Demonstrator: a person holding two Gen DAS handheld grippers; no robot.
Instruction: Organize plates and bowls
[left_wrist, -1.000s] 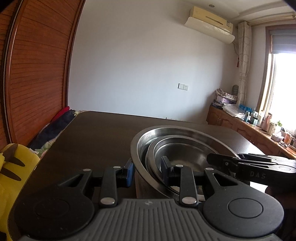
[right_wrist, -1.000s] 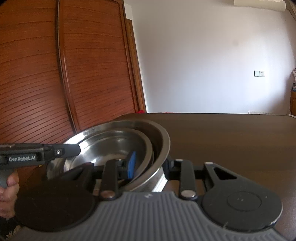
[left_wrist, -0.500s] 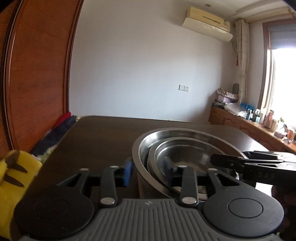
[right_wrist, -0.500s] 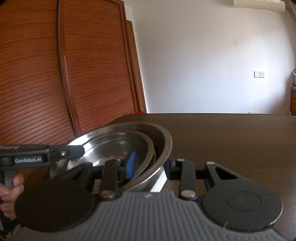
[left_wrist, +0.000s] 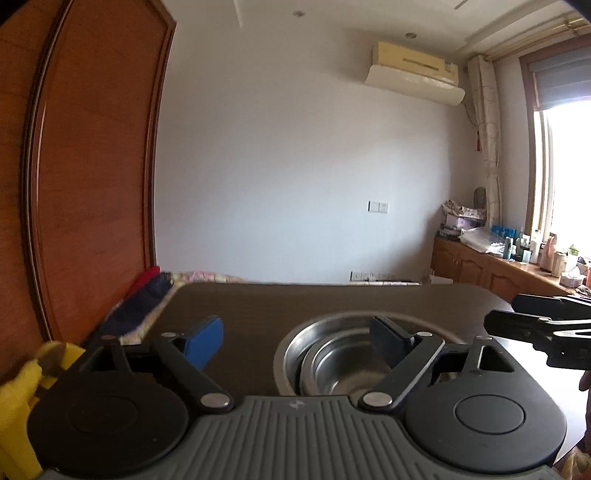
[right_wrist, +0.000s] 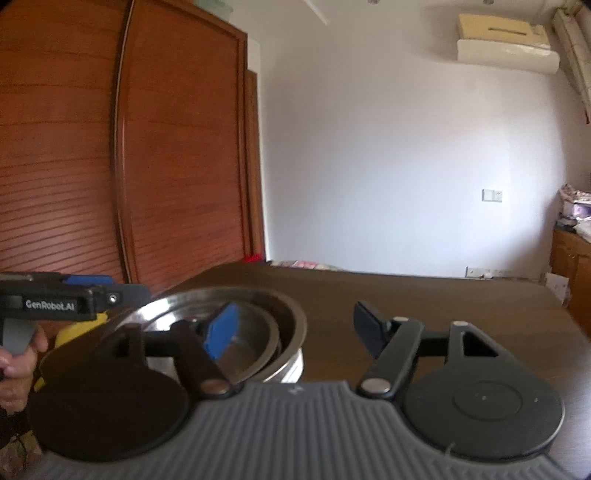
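Behind gripper linkages, nested steel bowls (left_wrist: 343, 363), partly hidden

We find ourselves in a lived-in home, a bedroom by the look of it. A tall wooden wardrobe (right_wrist: 129, 147) with slatted doors fills the left wall, and a wall-mounted air conditioner (left_wrist: 413, 75) hangs above a patterned curtain (left_wrist: 489, 129) and a bright window (left_wrist: 569, 170). A low wooden cabinet (left_wrist: 480, 266) under the window carries bottles and toiletries (left_wrist: 524, 245) (too small to identify singly). Folded bedding (left_wrist: 147, 295) lies beyond the dark tabletop (left_wrist: 332, 299), where nested steel bowls (left_wrist: 332, 354) stand.
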